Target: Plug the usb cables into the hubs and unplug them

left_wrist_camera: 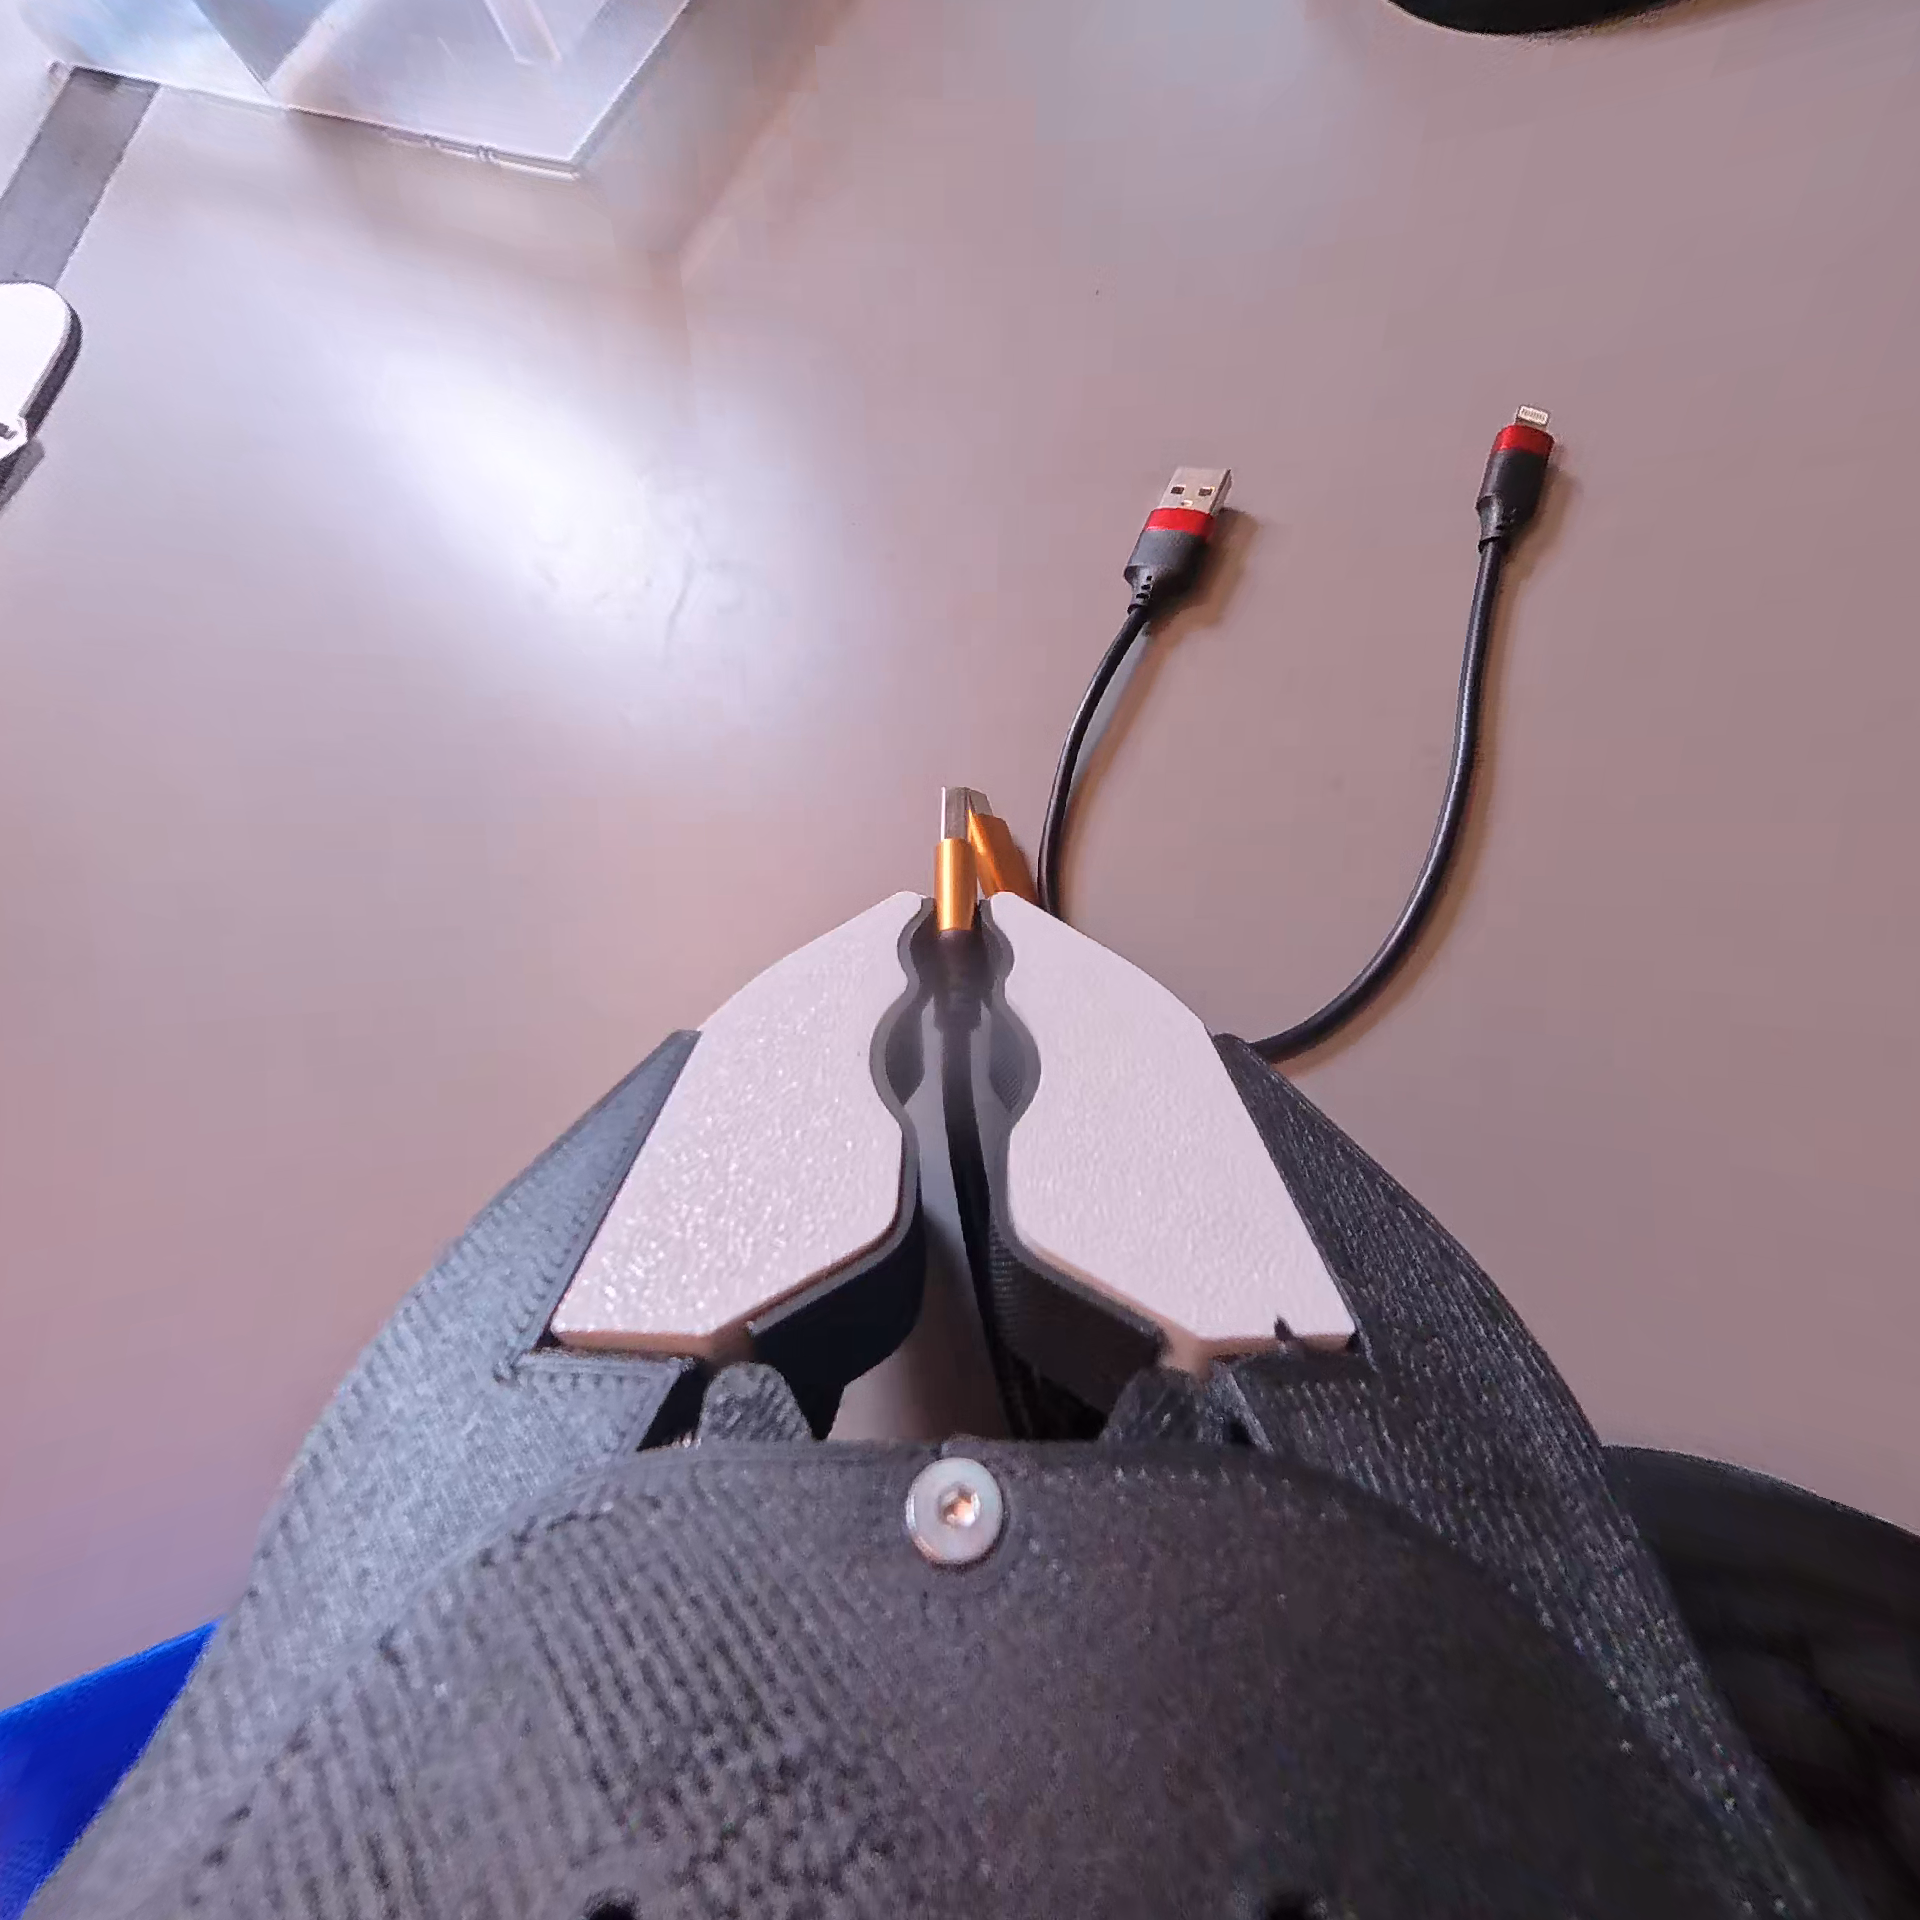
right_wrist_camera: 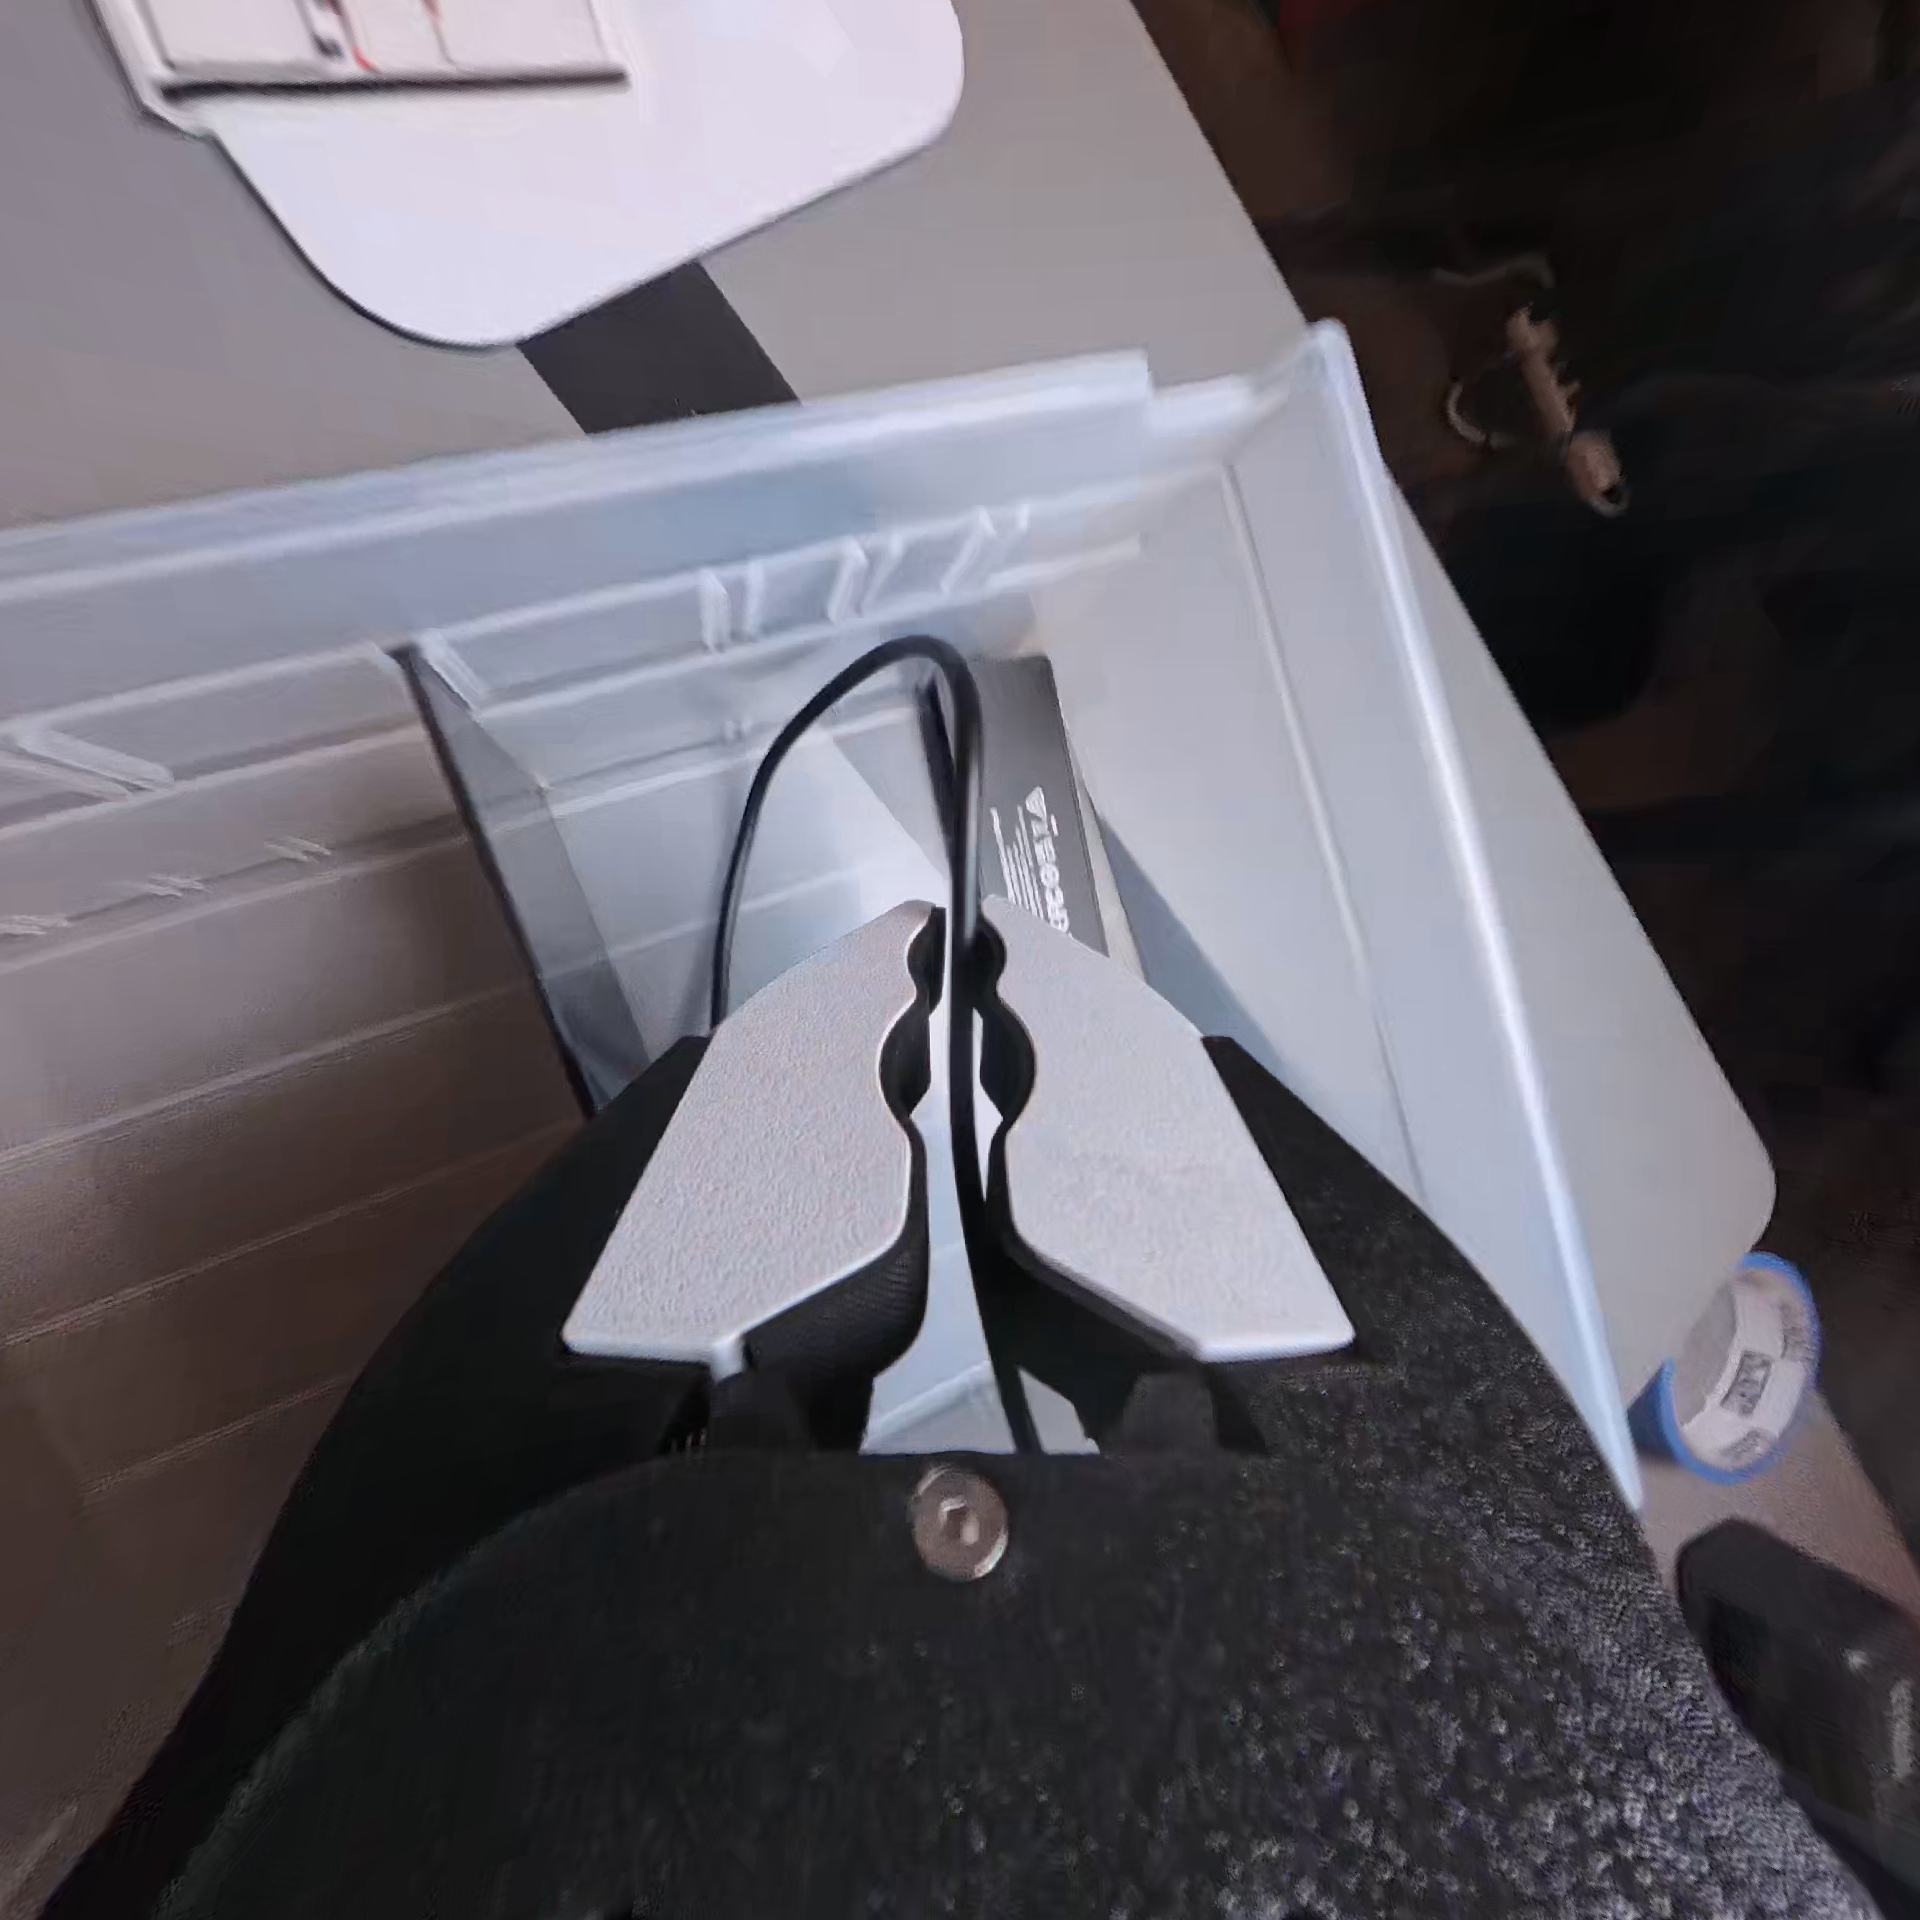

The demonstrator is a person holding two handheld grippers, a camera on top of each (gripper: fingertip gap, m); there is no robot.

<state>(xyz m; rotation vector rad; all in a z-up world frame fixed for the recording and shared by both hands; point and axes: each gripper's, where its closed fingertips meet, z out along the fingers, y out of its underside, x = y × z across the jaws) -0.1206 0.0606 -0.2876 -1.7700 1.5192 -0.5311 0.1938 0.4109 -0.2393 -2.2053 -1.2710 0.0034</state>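
Clamping down on an orange-sleeved USB plug (left_wrist_camera: 954, 868), your left claw (left_wrist_camera: 956, 914) has its two pale, grainy-textured fingers (left_wrist_camera: 790, 1122) drawn narrow around the plug's collar, so the silver metal tip pokes out in front while its black cord (left_wrist_camera: 971, 1226) runs back through the wavy gap between them. A second orange piece sits just beside the held plug on its right, partly hidden by the finger. The claw body behind is black printed plastic with a ribbed, woven-looking surface and one round silver screw in the middle. Ahead and to the right, a short black cable (left_wrist_camera: 1455, 748) lies in a U on the smooth, glossy grey-mauve table (left_wrist_camera: 416, 675); one end carries a flat metal USB-A plug (left_wrist_camera: 1184, 520) with a red band, the other a slimmer connector (left_wrist_camera: 1522, 447), also red-banded, and the two ends rest well apart. A clear plastic box (left_wrist_camera: 416, 73) sits at the far left corner. In the right wrist view, your right claw (right_wrist_camera: 961, 925) is likewise drawn close, pinching a thin black wire (right_wrist_camera: 831, 707) that arcs up in a loop and comes back down beside a flat black rectangular hub (right_wrist_camera: 1034, 800). That hub leans inside a translucent, bluish plastic bin (right_wrist_camera: 1455, 831) with ribbed walls and rounded corners. A white rounded-cornered slab (right_wrist_camera: 582, 156) lies beyond the bin, and a blue-edged roll (right_wrist_camera: 1745, 1371) rests against the bin's right side.
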